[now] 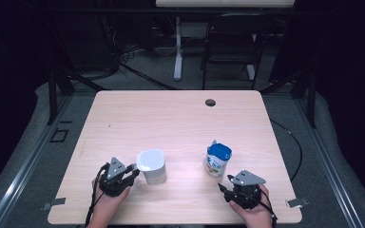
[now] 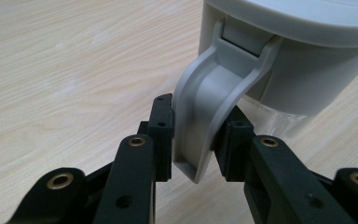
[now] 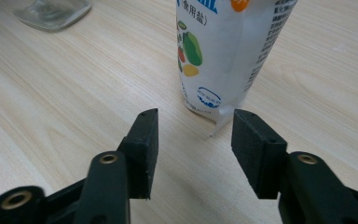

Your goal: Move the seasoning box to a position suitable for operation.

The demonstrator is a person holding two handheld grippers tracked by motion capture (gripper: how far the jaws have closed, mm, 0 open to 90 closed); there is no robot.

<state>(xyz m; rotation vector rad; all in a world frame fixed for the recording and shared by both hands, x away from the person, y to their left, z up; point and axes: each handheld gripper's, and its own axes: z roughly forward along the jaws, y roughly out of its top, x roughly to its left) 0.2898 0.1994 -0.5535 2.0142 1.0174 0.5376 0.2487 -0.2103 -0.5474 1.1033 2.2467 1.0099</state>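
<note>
The left claw (image 2: 193, 135) is clamped on the handle (image 2: 214, 98) of the white jug (image 1: 152, 166), which stands on the table (image 1: 171, 118) near its front left. The right claw (image 3: 193, 149) has its jaws apart, with nothing between them, just short of the salt pouch (image 3: 223, 51); no pad touches the pouch. The pouch stands upright toward the front right, well apart from the jug.

The work looks barely begun: the jug is gripped but not lifted, the pouch is not yet taken, and any pouring or moving is left to do.

Count: one jug, one pouch, two claws, one table. Beyond the table stands a chair (image 1: 230, 45).
</note>
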